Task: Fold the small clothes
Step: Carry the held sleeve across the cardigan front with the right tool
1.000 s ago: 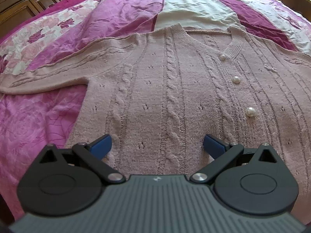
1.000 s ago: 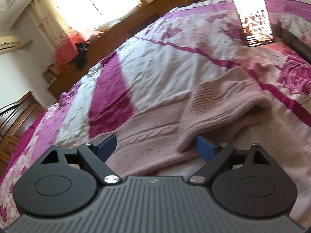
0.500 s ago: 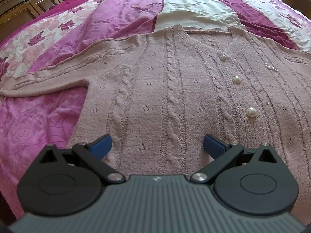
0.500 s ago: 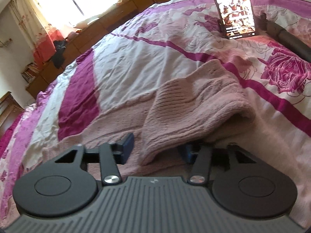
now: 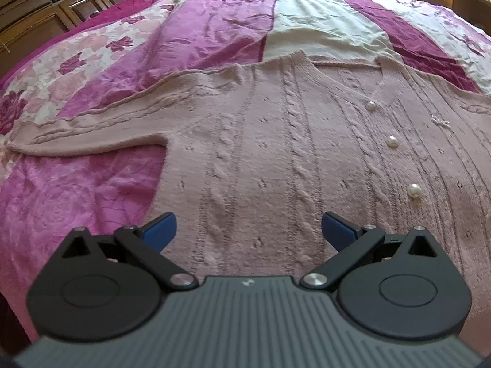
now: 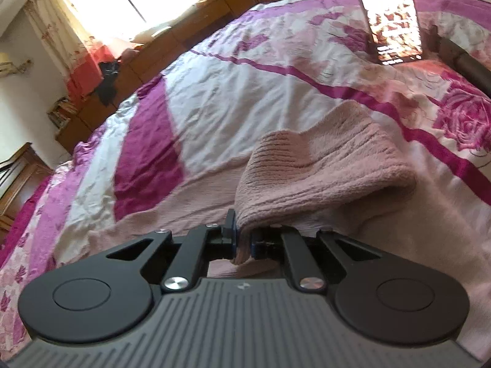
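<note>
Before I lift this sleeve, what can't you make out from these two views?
- Left view: the cardigan hem sits behind the left gripper; its far side runs off the right edge.
- Right view: the right gripper body hides the cloth nearest the camera, so grip depth on the sleeve cuff is unclear.
- Right view: the phone screen is overexposed.

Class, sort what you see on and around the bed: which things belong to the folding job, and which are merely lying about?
Part of the job:
pink cardigan
its sleeve cuff
right gripper
left gripper

Lying about:
lit phone
bedspread
wooden cabinets
</note>
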